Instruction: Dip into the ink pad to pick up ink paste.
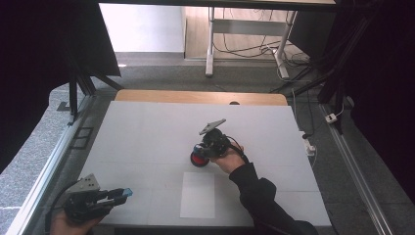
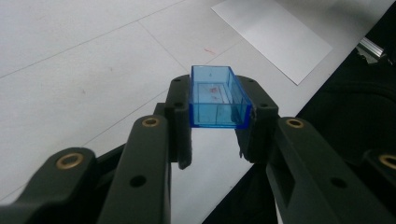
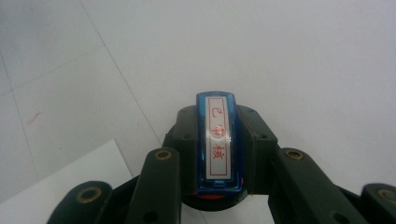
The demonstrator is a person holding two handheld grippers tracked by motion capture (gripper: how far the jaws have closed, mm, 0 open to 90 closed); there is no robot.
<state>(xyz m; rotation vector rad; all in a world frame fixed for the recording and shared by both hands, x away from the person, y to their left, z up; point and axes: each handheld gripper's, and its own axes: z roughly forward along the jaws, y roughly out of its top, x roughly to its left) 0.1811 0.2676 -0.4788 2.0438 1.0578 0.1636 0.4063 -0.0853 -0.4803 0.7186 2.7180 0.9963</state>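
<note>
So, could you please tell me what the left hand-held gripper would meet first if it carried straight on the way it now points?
Probably the white sheet of paper. The left hand-held gripper, shut on the clear blue cap, points across the table towards it with nothing between, though its height above the surface is hard to judge.

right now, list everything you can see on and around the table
stamp cap: 1, clear blue, held in left claw at the table's near left corner
stamp: 1, blue body, red base, white label with red characters, held in right claw mid-table
paper sheet: 1, white, near edge, centre
table: 1, white top, wooden far edge
desk frame: 1, white, on the floor beyond
claws: 2, black, both shut
hands: 2, one per claw
</note>
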